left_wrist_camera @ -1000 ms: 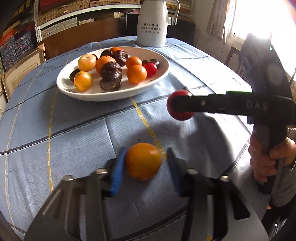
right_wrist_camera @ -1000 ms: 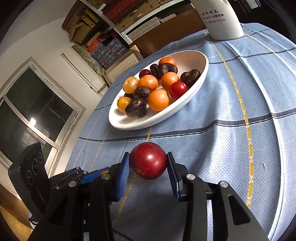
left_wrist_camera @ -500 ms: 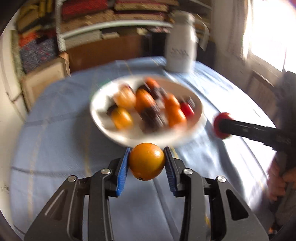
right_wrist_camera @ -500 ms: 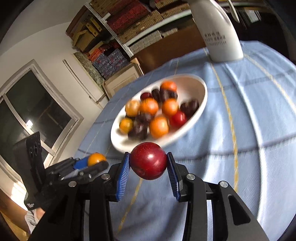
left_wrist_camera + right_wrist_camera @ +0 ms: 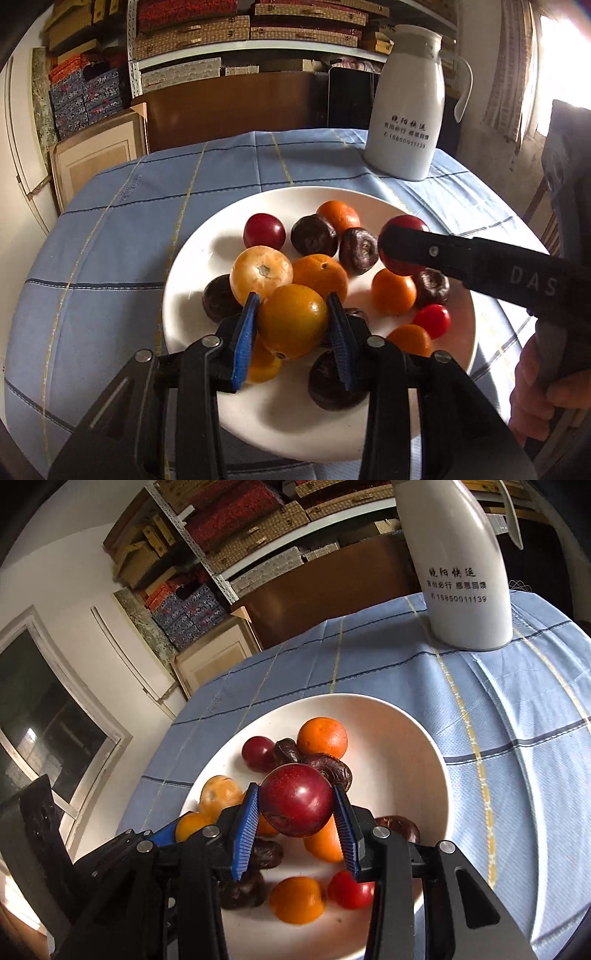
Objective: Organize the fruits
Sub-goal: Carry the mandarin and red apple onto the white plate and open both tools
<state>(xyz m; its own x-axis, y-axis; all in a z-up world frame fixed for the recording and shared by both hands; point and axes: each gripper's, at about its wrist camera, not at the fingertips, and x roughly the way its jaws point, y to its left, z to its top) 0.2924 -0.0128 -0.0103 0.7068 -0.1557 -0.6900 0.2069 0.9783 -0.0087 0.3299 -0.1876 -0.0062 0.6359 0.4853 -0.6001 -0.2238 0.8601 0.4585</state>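
A white oval plate (image 5: pixel 207 266) (image 5: pixel 424 760) on the blue tablecloth holds several oranges, dark wrinkled fruits and small red fruits. My left gripper (image 5: pixel 292 323) is shut on an orange (image 5: pixel 293 321) and holds it above the plate's near side. My right gripper (image 5: pixel 297 806) is shut on a dark red plum (image 5: pixel 297 799) above the middle of the plate. In the left wrist view the right gripper's finger (image 5: pixel 461 254) reaches in from the right with the plum (image 5: pixel 402 227) at its tip.
A tall white jug (image 5: pixel 406 103) (image 5: pixel 465 565) stands on the table behind the plate. Blue checked cloth (image 5: pixel 110 236) surrounds the plate. Shelves of boxes and a wooden cabinet stand beyond the table's far edge. A hand (image 5: pixel 550 391) grips the right handle.
Both grippers moved forward from the table's near side to above the plate, each carrying its fruit. The left gripper closed on the orange and lifted it off the cloth.
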